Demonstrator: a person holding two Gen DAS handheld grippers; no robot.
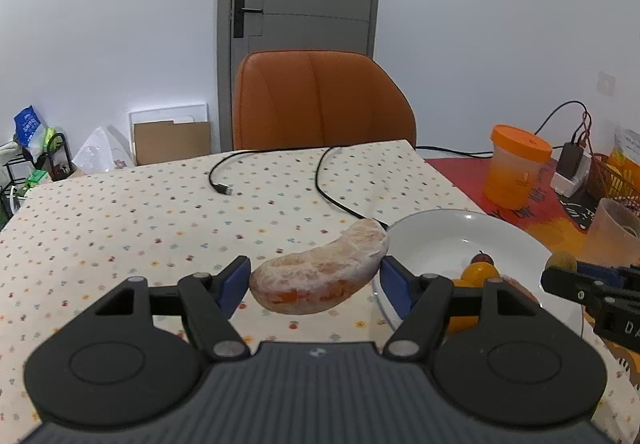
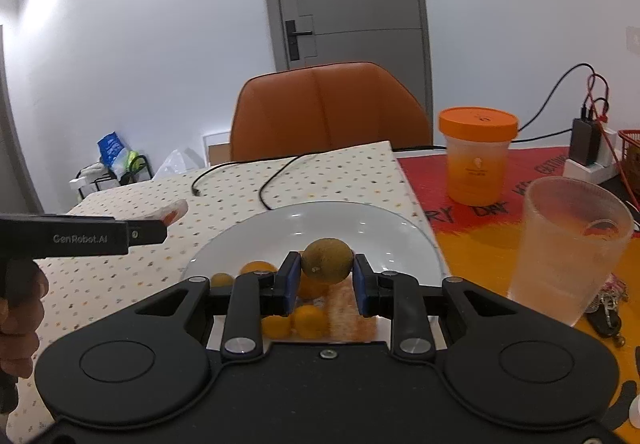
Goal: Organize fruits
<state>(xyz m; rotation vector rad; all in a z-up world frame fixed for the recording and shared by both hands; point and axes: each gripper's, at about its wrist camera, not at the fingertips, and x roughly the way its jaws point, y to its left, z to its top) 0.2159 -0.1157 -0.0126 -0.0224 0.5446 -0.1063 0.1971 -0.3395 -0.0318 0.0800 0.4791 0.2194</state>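
My left gripper (image 1: pixel 316 276) is closed to a medium width on a peeled citrus segment (image 1: pixel 320 276), its blue pads (image 1: pixel 232 284) pressing the two ends. The segment is a fat crescent, pale with white pith webbing over it and a patch of bare orange pulp along its lower edge. I hold it above the spotted tablecloth (image 1: pixel 120 219), just left of the white plate (image 1: pixel 436 232). From the right wrist view the same gripper shows side-on as a black bar with the segment's tip poking past it, and my hand (image 2: pixel 18 308) grips its handle at the left edge.

The tablecloth is cream fabric dotted with small coloured flowers, and a black cable (image 1: pixel 320 179) loops across it. Behind the table stands an orange leather chair (image 1: pixel 320 99).

My right gripper (image 2: pixel 326 276) is closed narrowly on a small round fruit (image 2: pixel 327 260), dull olive-brown with a rough skin and a little stem scar facing the camera. I hold it over the plate's near half. Below it in the plate lie several smooth, glossy orange fruits (image 2: pixel 308 320), small and round, with one small dark red one (image 1: pixel 483 257) beside them.

Further right, on a red and orange mat (image 2: pixel 480 215), sit a translucent tub with an orange lid (image 2: pixel 476 159) and a frosted plastic cup (image 2: pixel 568 244).
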